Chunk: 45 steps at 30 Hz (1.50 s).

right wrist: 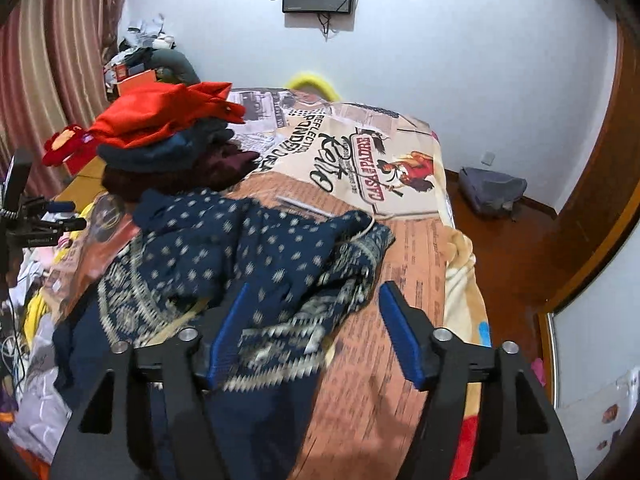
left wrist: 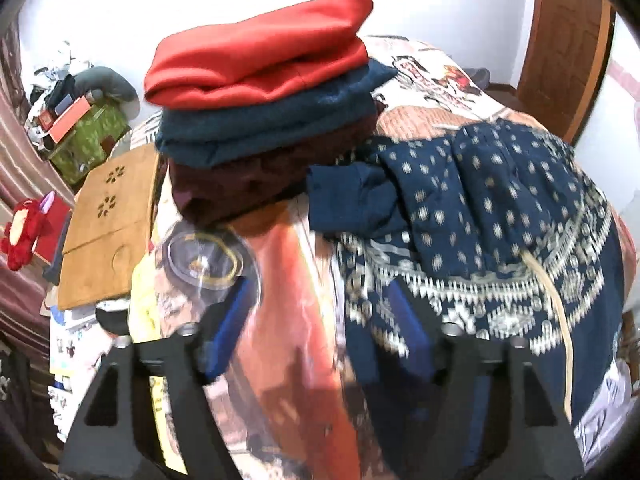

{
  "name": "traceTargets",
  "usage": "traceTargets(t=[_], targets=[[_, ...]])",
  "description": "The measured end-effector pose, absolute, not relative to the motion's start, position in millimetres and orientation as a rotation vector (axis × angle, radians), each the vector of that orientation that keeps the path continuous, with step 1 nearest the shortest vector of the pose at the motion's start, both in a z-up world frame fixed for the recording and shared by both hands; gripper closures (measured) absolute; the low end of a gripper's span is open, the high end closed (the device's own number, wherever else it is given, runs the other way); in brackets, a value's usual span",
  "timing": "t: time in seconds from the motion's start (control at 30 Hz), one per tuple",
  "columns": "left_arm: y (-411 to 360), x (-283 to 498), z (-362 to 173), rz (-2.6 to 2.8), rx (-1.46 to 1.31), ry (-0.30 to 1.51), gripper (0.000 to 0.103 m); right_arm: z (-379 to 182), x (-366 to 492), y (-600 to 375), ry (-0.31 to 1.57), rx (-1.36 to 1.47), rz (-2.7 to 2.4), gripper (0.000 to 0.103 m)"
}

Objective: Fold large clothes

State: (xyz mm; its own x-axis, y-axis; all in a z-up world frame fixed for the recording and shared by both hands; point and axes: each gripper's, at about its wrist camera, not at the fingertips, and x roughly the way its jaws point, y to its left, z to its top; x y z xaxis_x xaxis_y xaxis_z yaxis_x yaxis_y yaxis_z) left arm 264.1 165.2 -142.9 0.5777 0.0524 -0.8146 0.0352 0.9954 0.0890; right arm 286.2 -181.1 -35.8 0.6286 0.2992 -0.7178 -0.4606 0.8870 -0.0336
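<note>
A navy patterned garment (left wrist: 500, 216) with white motifs lies crumpled on the bed; it also shows in the right wrist view (right wrist: 248, 248). My left gripper (left wrist: 320, 312) is open and empty, its right finger over the garment's left edge, its left finger near a clear glass dish. My right gripper (right wrist: 316, 328) is open and empty, hovering over the garment's near right part. A stack of folded clothes, red (left wrist: 260, 52) on teal on maroon, sits at the bed's far left; it also shows in the right wrist view (right wrist: 160, 120).
A printed bedspread (right wrist: 360, 168) covers the bed. A clear dish with a rubber band (left wrist: 204, 256) lies by the stack. A wooden lap table (left wrist: 108, 224), a red plush toy (left wrist: 22, 232) and clutter stand left. A grey bag (right wrist: 490, 190) lies on the floor right.
</note>
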Motion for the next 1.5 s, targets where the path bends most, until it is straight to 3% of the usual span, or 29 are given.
traceTargets(t=[0.4,0.53,0.6,0.67,0.73,0.8,0.87,1.3,1.5], targets=[[173,235,-241,-0.157,-0.223,1.231,0.025,-121,254,-190,1.005,-0.107,0.438,0.038],[178,235,-258,-0.188,-0.356,1.243,0.025,-142,255,-187,1.053,-0.034,0.446,0.038],[184,234,-262,-0.23,-0.449,1.235,0.039,-150,256,-185,1.068,0.003,0.451,0.039],[185,232,-264,-0.261,-0.501,1.229,0.05,-153,255,-182,1.057,0.031,0.447,0.051],[182,229,-261,-0.268,-0.491,1.206,0.067,-151,254,-179,1.039,0.03,0.454,0.074],[178,228,-257,-0.254,-0.455,1.191,0.083,-147,254,-176,1.031,0.052,0.499,0.091],[175,229,-250,-0.246,-0.434,1.181,0.092,-139,253,-170,1.01,0.05,0.531,0.092],[179,254,-130,-0.193,-0.355,0.814,0.094,-61,278,-165,0.774,0.03,0.53,0.093],[194,299,-163,-0.041,-0.307,0.886,0.093,-85,322,-182,0.82,0.054,0.397,0.093]])
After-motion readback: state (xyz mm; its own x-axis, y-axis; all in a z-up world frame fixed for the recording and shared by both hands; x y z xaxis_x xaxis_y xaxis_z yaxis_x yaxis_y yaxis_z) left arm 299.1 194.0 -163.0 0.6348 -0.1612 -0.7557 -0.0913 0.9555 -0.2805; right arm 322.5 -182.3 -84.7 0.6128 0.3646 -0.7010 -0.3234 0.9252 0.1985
